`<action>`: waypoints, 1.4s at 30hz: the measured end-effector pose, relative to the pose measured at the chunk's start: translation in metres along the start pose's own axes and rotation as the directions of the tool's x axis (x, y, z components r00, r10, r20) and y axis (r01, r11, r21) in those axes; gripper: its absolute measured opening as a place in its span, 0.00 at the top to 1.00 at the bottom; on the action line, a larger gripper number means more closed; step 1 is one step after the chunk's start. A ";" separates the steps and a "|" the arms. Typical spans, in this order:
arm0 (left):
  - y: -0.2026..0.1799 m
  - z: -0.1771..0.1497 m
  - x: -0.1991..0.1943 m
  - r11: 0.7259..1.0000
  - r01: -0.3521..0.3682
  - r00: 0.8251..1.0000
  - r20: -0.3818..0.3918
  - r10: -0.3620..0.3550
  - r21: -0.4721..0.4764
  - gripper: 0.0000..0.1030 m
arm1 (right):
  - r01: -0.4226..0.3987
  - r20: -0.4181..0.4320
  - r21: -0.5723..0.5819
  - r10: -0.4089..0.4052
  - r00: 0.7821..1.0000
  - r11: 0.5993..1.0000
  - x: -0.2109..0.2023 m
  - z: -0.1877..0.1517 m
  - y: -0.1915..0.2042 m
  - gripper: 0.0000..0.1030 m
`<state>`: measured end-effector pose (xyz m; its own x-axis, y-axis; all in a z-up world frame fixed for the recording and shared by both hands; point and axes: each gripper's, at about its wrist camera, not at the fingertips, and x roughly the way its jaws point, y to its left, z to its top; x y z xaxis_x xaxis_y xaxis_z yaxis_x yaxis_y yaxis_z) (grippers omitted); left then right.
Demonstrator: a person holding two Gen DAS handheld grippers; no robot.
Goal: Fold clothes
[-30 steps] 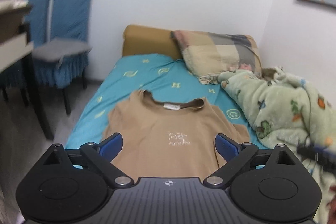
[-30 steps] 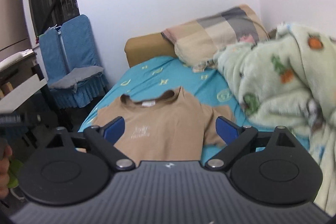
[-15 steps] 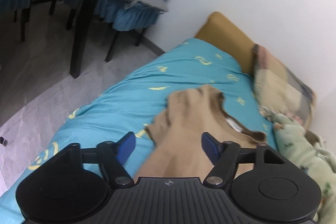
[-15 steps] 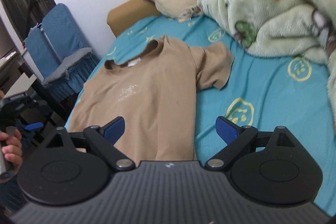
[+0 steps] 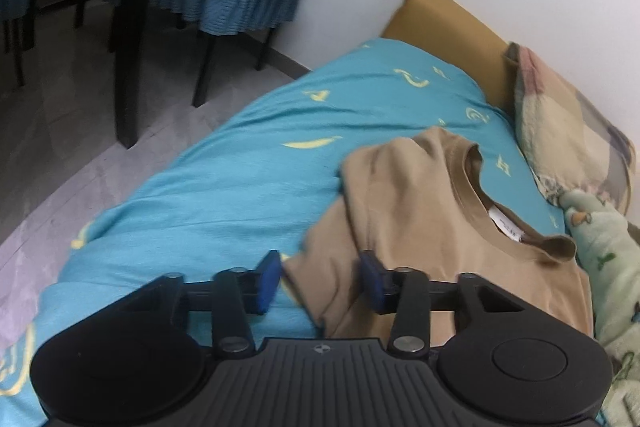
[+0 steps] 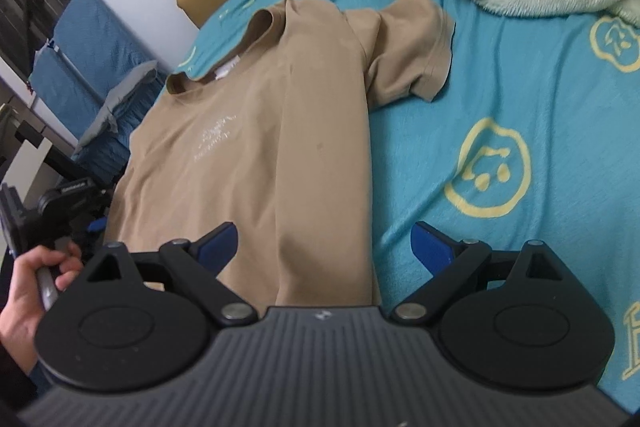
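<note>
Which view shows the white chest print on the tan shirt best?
Right wrist: the tan shirt lies nearly whole there, chest print visible though blurry. Left wrist shows only collar, label and a bunched sleeve; no print.

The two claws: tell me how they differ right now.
Spread: the left claw has its blue pads fairly near each other and closing; the right claw stands wide open.
Cloth: the left claw's pads flank the tan T-shirt at its side edge below the sleeve, without pressing it yet; the right claw straddles the shirt's other side edge and bare blue sheet.
Shared: black frames, blue pads, both angled down at the bed.
</note>
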<state>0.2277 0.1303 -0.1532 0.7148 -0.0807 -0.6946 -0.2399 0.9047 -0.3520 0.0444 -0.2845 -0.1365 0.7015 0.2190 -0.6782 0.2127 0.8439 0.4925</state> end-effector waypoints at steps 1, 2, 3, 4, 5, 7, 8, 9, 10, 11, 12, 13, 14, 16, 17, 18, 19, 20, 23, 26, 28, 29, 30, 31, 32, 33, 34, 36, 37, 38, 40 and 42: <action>-0.005 -0.001 0.003 1.000 -0.004 1.000 0.003 0.004 0.023 0.78 | 0.000 -0.005 0.000 0.000 1.000 1.000 0.002 0.000 0.000 0.08; -0.010 -0.002 0.006 0.999 -0.009 1.000 0.005 0.008 0.047 0.86 | -0.001 -0.007 0.001 0.001 1.000 1.000 0.003 -0.001 0.000 0.08; -0.016 -0.002 0.005 0.996 -0.025 0.999 0.022 0.023 0.083 0.87 | -0.001 -0.009 0.002 0.001 1.000 1.000 0.003 -0.001 0.000 0.08; -0.024 -0.002 0.003 0.991 -0.049 0.998 0.047 0.044 0.126 0.88 | -0.002 -0.012 0.003 0.002 1.000 1.000 0.004 -0.001 0.000 0.08; -0.031 -0.002 -0.001 0.984 -0.068 0.996 0.076 0.056 0.165 0.89 | 0.000 -0.012 0.004 0.000 1.000 1.000 0.005 -0.001 0.000 0.08; -0.053 -0.004 -0.011 0.958 -0.097 0.988 0.145 0.059 0.269 0.90 | 0.004 -0.012 0.010 -0.004 1.000 1.000 0.005 0.000 -0.001 0.08; -0.069 -0.009 -0.017 0.929 -0.112 0.981 0.188 0.047 0.353 0.90 | 0.004 -0.012 0.015 -0.004 1.000 1.000 0.005 0.001 -0.002 0.08; -0.086 -0.017 -0.023 0.887 -0.127 0.973 0.230 0.024 0.443 0.90 | 0.005 -0.011 0.020 -0.005 1.000 1.000 0.004 0.001 -0.003 0.08; -0.103 -0.025 -0.030 0.836 -0.146 0.963 0.270 -0.003 0.528 0.90 | 0.006 -0.010 0.024 -0.006 1.000 1.000 0.004 0.001 -0.003 0.08; -0.120 -0.038 -0.034 0.778 -0.146 0.957 0.286 -0.045 0.611 0.90 | 0.008 -0.009 0.026 -0.008 1.000 1.000 0.004 0.001 -0.004 0.08; -0.136 -0.053 -0.036 0.711 -0.137 0.953 0.287 -0.095 0.690 0.90 | 0.010 -0.007 0.029 -0.010 1.000 1.000 0.004 0.002 -0.004 0.08; -0.149 -0.067 -0.036 0.661 -0.117 0.955 0.266 -0.129 0.741 0.91 | 0.012 -0.007 0.031 -0.012 1.000 0.999 0.004 0.002 -0.005 0.08; -0.160 -0.081 -0.035 0.623 -0.089 0.961 0.232 -0.153 0.777 0.91 | 0.015 -0.007 0.032 -0.015 1.000 0.999 0.003 0.002 -0.005 0.08; -0.175 -0.105 -0.027 0.559 -0.057 0.969 0.180 -0.168 0.827 0.91 | 0.018 -0.009 0.037 -0.018 1.000 0.999 0.003 0.002 -0.007 0.08; -0.179 -0.114 -0.022 0.536 -0.039 0.975 0.151 -0.166 0.843 0.91 | 0.017 -0.010 0.042 -0.017 1.000 0.999 0.002 0.002 -0.007 0.08; -0.181 -0.122 -0.017 0.518 -0.019 0.980 0.120 -0.162 0.855 0.91 | 0.016 -0.011 0.044 -0.016 1.000 0.999 0.002 0.002 -0.007 0.08; -0.180 -0.126 -0.014 0.514 0.003 0.982 0.093 -0.162 0.858 0.90 | 0.015 -0.011 0.044 -0.014 1.000 0.999 0.002 0.002 -0.008 0.08; -0.178 -0.128 -0.012 0.517 0.027 0.984 0.069 -0.165 0.856 0.90 | 0.015 -0.011 0.041 -0.014 1.000 0.999 0.002 0.002 -0.007 0.08; -0.170 -0.129 -0.009 0.534 0.097 0.984 0.001 -0.180 0.840 0.87 | 0.015 -0.015 0.036 -0.014 1.000 0.999 0.002 0.001 -0.007 0.08; -0.160 -0.108 -0.011 0.629 0.177 0.977 -0.056 -0.207 0.757 0.79 | 0.016 -0.017 0.036 -0.015 1.000 0.999 0.002 0.000 -0.006 0.08; -0.153 -0.091 -0.015 0.706 0.226 0.967 -0.067 -0.246 0.671 0.69 | 0.015 -0.016 0.041 -0.014 1.000 0.999 0.002 0.000 -0.007 0.08; -0.150 -0.082 -0.017 0.740 0.250 0.961 -0.069 -0.267 0.624 0.63 | 0.014 -0.016 0.044 -0.014 1.000 0.999 0.002 0.000 -0.007 0.08; -0.146 -0.074 -0.017 0.774 0.260 0.959 -0.059 -0.278 0.577 0.50 | 0.016 -0.014 0.047 -0.015 1.000 0.999 0.002 0.001 -0.007 0.08; -0.143 -0.066 -0.015 0.804 0.252 0.961 -0.042 -0.273 0.538 0.40 | 0.018 -0.013 0.049 -0.017 1.000 0.999 0.002 0.001 -0.007 0.08; -0.140 -0.059 -0.011 0.831 0.239 0.965 -0.026 -0.262 0.502 0.40 | 0.020 -0.011 0.052 -0.019 1.000 0.998 0.002 0.001 -0.008 0.08; -0.137 -0.051 -0.007 0.856 0.226 0.968 -0.010 -0.250 0.465 0.40 | 0.022 -0.006 0.045 -0.022 1.000 0.999 0.002 0.001 -0.007 0.08; -0.135 -0.045 -0.002 0.875 0.204 0.974 0.000 -0.227 0.439 0.40 | 0.024 -0.002 0.038 -0.024 1.000 0.999 0.003 0.002 -0.007 0.08; -0.129 -0.034 0.012 0.905 0.156 0.984 0.013 -0.175 0.397 0.40 | 0.031 0.006 0.026 -0.031 0.999 0.999 0.005 0.002 -0.007 0.08; -0.126 -0.027 0.019 0.916 0.140 0.987 0.020 -0.159 0.375 0.43 | 0.036 0.010 0.020 -0.036 0.999 0.999 0.006 0.002 -0.008 0.08; -0.122 -0.021 0.026 0.927 0.123 0.990 0.027 -0.141 0.353 0.45 | 0.041 0.014 0.015 -0.041 0.999 0.999 0.006 0.002 -0.008 0.08; -0.113 -0.008 0.038 0.947 0.155 0.986 0.023 -0.168 0.280 0.57 | 0.044 0.020 0.002 -0.044 0.999 0.999 0.008 0.003 -0.009 0.08; -0.106 0.003 0.047 0.946 0.237 0.971 -0.018 -0.239 0.223 0.66 | 0.057 0.037 -0.022 -0.056 0.998 0.998 0.009 0.004 -0.010 0.08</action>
<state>0.2883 0.0320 -0.1469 0.7392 -0.3023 -0.6019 0.0892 0.9297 -0.3574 0.0512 -0.2928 -0.1455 0.7129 0.1535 -0.6842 0.2368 0.8657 0.4410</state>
